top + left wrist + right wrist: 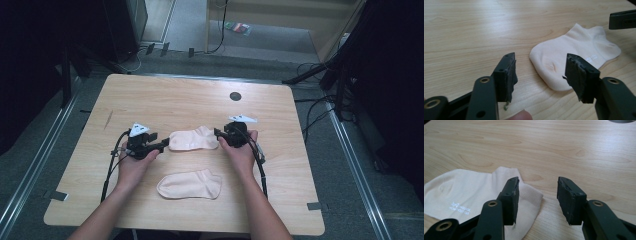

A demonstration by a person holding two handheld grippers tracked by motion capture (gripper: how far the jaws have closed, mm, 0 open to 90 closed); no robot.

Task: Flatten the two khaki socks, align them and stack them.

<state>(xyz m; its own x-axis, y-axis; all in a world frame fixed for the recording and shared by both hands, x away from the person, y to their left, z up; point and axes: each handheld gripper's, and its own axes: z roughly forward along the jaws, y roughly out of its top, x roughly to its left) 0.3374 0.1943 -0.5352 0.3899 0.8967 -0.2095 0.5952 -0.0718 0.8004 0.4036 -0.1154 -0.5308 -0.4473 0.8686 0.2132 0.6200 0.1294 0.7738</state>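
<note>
Two pale peach ankle socks lie flat on the wooden table. The far sock stretches between my two grippers, and the near sock lies closer to the front edge. My left gripper is at the far sock's toe end. In the left gripper view its jaws stand open and the toe lies on the wood just beyond them, untouched. My right gripper is at the cuff end. Its jaws are open too, with the cuff beside the left pad.
A dark round hole sits in the tabletop behind the right gripper. A tip of the right gripper's jaw shows at the top right of the left gripper view. Cables and dark stands surround the table on the floor.
</note>
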